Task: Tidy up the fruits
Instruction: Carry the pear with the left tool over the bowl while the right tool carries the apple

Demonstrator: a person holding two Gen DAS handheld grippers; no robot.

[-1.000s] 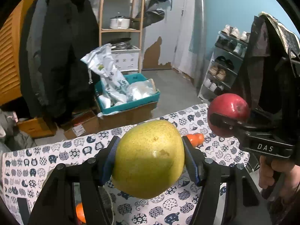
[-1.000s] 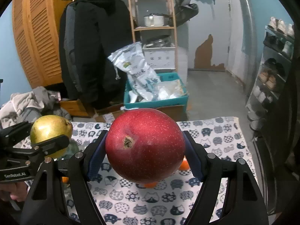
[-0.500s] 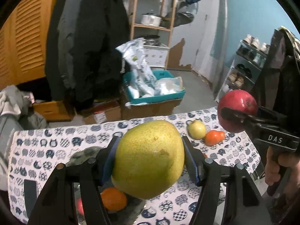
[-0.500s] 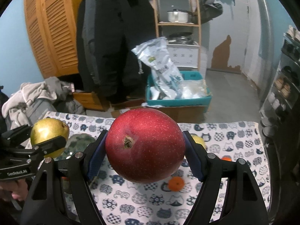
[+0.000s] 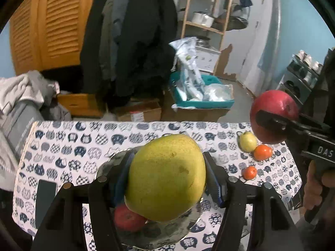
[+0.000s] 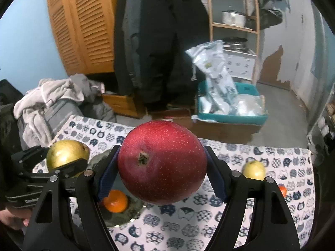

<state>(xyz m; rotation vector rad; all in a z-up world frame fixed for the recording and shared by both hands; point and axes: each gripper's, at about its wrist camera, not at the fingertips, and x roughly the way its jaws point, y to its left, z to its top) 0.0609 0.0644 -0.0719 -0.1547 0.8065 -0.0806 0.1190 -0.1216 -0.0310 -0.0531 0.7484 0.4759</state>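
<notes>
My left gripper (image 5: 167, 179) is shut on a large yellow-green pear (image 5: 167, 175) and holds it above a dark metal plate (image 5: 163, 236) that holds a red fruit (image 5: 127, 219). My right gripper (image 6: 162, 165) is shut on a big red apple (image 6: 162, 163), held above the table to the right of the plate (image 6: 119, 217). An orange (image 6: 116, 204) lies in the plate. The apple (image 5: 273, 119) also shows at the right of the left wrist view, and the pear (image 6: 67, 156) at the left of the right wrist view.
On the cat-print tablecloth (image 5: 73, 146) to the right lie a small yellow fruit (image 5: 248, 141) and two oranges (image 5: 262, 152) (image 5: 249, 172). A dark phone (image 5: 45, 198) lies at the left. Beyond the table are hanging coats, a teal bin and shelves.
Both grippers have tilted down and moved toward the plate with their fruit. More of the table and the plate's contents now show.
</notes>
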